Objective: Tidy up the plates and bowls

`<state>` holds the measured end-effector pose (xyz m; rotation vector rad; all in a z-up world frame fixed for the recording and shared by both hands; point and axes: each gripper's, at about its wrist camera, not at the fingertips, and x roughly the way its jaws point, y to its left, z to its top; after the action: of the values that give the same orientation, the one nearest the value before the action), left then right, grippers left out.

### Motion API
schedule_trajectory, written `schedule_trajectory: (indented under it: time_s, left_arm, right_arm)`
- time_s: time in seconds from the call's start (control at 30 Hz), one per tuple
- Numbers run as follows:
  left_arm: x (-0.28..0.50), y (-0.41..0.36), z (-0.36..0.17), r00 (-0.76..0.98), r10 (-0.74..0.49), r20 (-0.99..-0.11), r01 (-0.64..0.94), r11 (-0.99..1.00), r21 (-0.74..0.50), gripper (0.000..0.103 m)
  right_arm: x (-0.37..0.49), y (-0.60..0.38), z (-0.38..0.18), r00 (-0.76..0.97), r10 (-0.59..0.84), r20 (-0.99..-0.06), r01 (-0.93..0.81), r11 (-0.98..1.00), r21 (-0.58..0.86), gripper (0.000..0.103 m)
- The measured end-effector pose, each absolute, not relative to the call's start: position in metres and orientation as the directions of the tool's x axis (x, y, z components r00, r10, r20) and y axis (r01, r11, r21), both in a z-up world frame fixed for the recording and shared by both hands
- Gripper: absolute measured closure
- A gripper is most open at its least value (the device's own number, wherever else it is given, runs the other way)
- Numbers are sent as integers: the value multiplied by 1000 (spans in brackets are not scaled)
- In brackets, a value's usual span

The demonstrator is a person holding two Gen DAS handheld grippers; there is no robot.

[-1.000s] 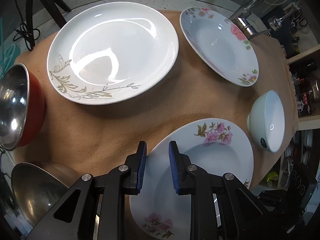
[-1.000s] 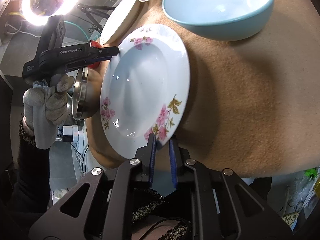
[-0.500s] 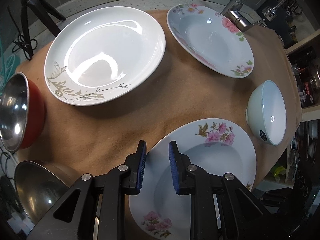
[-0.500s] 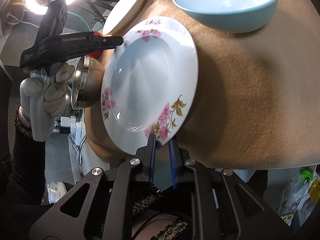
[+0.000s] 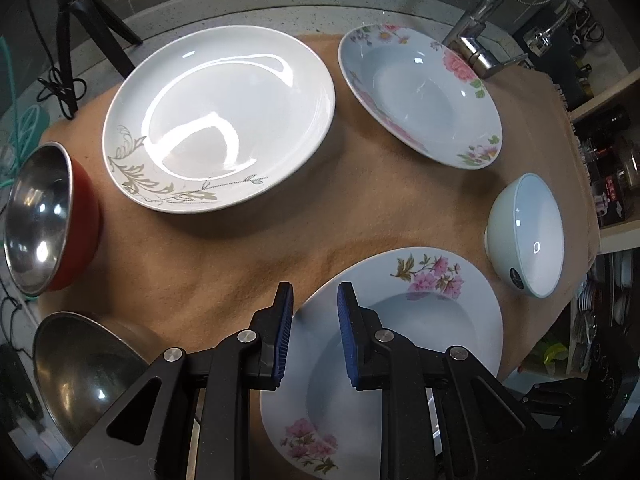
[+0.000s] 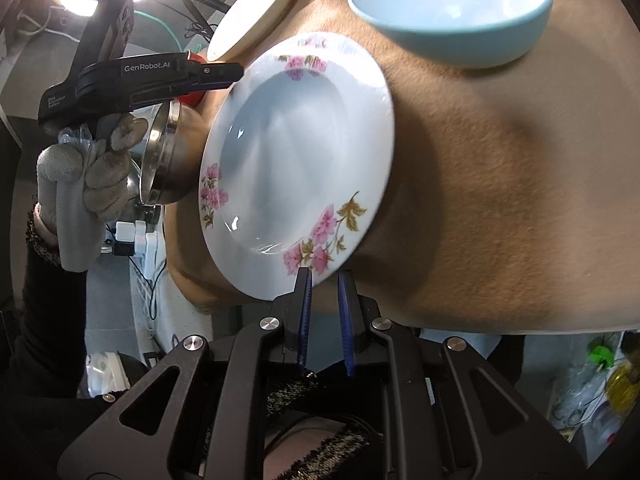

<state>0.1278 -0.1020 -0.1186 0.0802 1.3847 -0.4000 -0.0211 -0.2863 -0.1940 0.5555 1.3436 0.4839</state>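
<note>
Right hand-held gripper (image 6: 323, 280) is pinched onto the near rim of the pink-flowered white plate (image 6: 296, 160); left hand-held gripper (image 5: 312, 300) hovers slightly open and empty. I'd lift slow and level toward the other floral plate (image 5: 420, 96).

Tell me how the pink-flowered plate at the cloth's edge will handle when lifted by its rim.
The plate looks glazed and glossy, so probably slippery between the right gripper pads. Held at one edge, it may droop. Likely ceramic: rigid, breakable.
</note>
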Motion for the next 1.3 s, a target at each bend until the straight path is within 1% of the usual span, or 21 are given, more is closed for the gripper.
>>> schedule_trajectory:
  time_s: [0.17, 0.23, 0.3, 0.37, 0.43, 0.6, 0.77, 0.87, 0.9, 0.93, 0.97, 1.1, 1.3]
  left_arm:
    - [128, -88, -95, 194, -291, -937, 268, 934, -235, 82]
    - [127, -79, -85, 213, -345, -914, 231, 927, -296, 82]
    - [125, -72, -77, 242, -380, -893, 199, 920, -337, 82]
    - [122, -62, -69, 281, -400, -872, 167, 916, -366, 82]
    - [120, -52, -64, 305, -419, -855, 130, 908, -398, 82]
    - [111, -47, -70, 338, -426, -839, 46, 898, -438, 82]
    - [109, -61, -76, 344, -446, -826, 16, 883, -470, 82]
    - [114, -75, -81, 351, -450, -822, -4, 876, -481, 82]
    - [116, -78, -83, 353, -453, -819, -9, 873, -487, 82]
    - [118, -84, -85, 357, -457, -815, -19, 869, -495, 82]
    - [121, -88, -86, 361, -462, -810, -28, 863, -504, 82]
    - [130, -105, -91, 390, -454, -801, -62, 855, -515, 82]
    - [146, -125, -105, 399, -433, -808, -126, 847, -517, 82]
  right_arm:
    - [-22, -302, -178, 208, 588, -781, -34, 803, 595, 89]
    - [-21, -309, -168, 236, 573, -785, -49, 814, 579, 89]
    - [-19, -319, -156, 277, 550, -788, -61, 828, 557, 81]
    - [-16, -329, -145, 320, 523, -790, -65, 844, 533, 64]
    - [-12, -340, -132, 370, 498, -784, -71, 857, 511, 57]
    - [7, -376, -104, 471, 438, -765, -67, 883, 465, 51]
    - [35, -419, -88, 545, 384, -746, -48, 902, 429, 40]
    - [56, -439, -83, 568, 371, -735, -58, 908, 414, 40]
    - [62, -442, -81, 571, 372, -732, -66, 909, 411, 39]
    - [71, -446, -80, 574, 370, -731, -76, 913, 402, 28]
    - [80, -449, -79, 576, 367, -730, -90, 917, 390, 22]
    - [113, -455, -80, 567, 342, -750, -142, 937, 320, 21]
    - [164, -454, -95, 507, 348, -789, -196, 937, 288, 21]
